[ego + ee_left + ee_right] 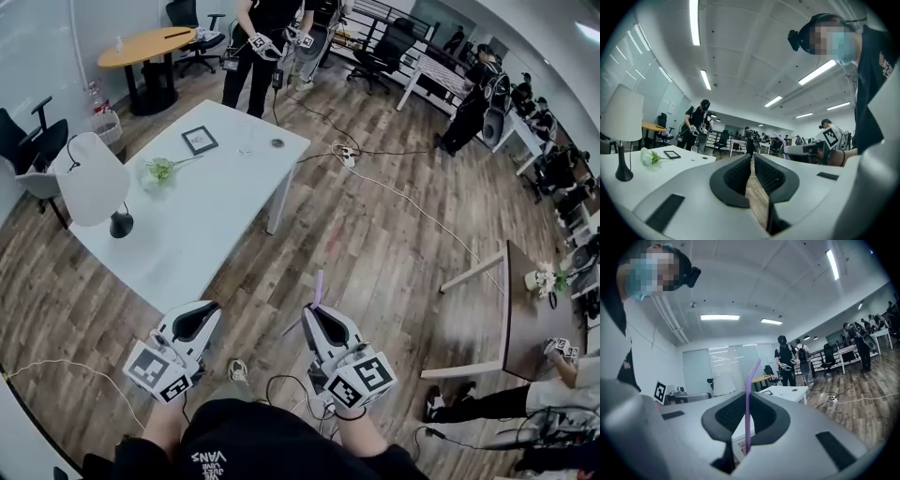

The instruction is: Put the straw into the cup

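1. The right gripper (746, 397) is closed narrowly on a purple straw (747, 414). The straw is held upright between the black pads, with its bent tip leaning to the right above the jaw tips.
2. The left gripper (752, 158) is held with its jaws almost together. Only a thin slit is left, nothing is gripped, and wooden floor (756, 201) is seen through the gap.
3. In the head view, both grippers are held side by side over the floor, just off the near edge of a white table (202, 220). The straw is projected forward from the right gripper.
4. A clear cup (693, 149) is seen on the far part of the table, well apart from the straw.
5. On the same table are placed a lamp (94, 180) with a white shade, a sprig of white flowers (159, 170), a small picture frame (199, 140) and a small dark disc (277, 143).
6. Beyond the table's far end a person in black (258, 42) is shown standing with a pair of grippers in hand.
7. Cables (403, 192) are trailed across the floor.
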Motion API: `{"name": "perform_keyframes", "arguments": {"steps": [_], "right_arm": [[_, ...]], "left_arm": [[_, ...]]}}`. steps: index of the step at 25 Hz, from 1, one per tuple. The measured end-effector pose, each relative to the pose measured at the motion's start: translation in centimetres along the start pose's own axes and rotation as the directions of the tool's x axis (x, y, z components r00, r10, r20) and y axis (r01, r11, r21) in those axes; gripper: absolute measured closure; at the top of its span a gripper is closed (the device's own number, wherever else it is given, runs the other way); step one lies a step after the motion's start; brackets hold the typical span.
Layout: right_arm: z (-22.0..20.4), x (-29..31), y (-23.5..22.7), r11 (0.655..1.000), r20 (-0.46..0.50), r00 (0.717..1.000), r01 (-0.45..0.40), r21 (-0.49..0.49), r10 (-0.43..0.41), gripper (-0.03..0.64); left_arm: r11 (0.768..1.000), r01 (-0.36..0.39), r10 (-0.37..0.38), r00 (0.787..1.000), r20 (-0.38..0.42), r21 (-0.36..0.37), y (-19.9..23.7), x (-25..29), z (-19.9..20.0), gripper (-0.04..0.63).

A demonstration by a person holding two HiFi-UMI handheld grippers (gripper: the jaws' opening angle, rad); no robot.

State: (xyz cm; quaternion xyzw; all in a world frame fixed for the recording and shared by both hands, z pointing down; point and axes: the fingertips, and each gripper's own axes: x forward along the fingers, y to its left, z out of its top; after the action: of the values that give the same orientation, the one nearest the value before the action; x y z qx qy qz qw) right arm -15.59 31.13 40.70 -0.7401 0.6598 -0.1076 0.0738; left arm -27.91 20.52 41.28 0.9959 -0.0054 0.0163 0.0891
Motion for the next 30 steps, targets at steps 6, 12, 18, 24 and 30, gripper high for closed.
{"name": "perform_keyframes", "arguments": {"steps": [6, 12, 18, 24, 30], "right_arm": [[0.9, 4.6, -0.8, 1.000, 0.009, 1.000, 0.008, -0.020, -0.008, 0.581], [1.0, 7.3, -1.0, 1.000, 0.013, 1.000, 0.019, -0.021, -0.019, 0.581], [1.4, 9.0, -2.3, 1.000, 0.006, 1.000, 0.022, -0.017, -0.022, 0.581], [2.0, 10.8, -4.6, 1.000, 0.007, 1.000, 0.004, -0.017, -0.004, 0.581], [3.7, 12.8, -7.7, 0.999, 0.011, 1.000, -0.023, -0.026, 0.023, 0.581]], "left_arm": [[1.000, 0.008, -0.008, 1.000, 0.008, 0.003, 4.4, 1.2, 0.9, 0.560], [1.000, 0.019, -0.019, 1.000, 0.007, 0.003, 7.2, 1.8, 1.2, 0.560], [1.000, 0.023, -0.023, 1.000, -0.002, -0.013, 8.3, 3.1, 1.1, 0.560], [1.000, -0.010, 0.010, 1.000, 0.009, -0.019, 9.9, 5.1, 1.2, 0.560], [1.000, -0.028, 0.029, 0.999, 0.025, -0.014, 10.8, 8.6, 2.4, 0.560]]}}
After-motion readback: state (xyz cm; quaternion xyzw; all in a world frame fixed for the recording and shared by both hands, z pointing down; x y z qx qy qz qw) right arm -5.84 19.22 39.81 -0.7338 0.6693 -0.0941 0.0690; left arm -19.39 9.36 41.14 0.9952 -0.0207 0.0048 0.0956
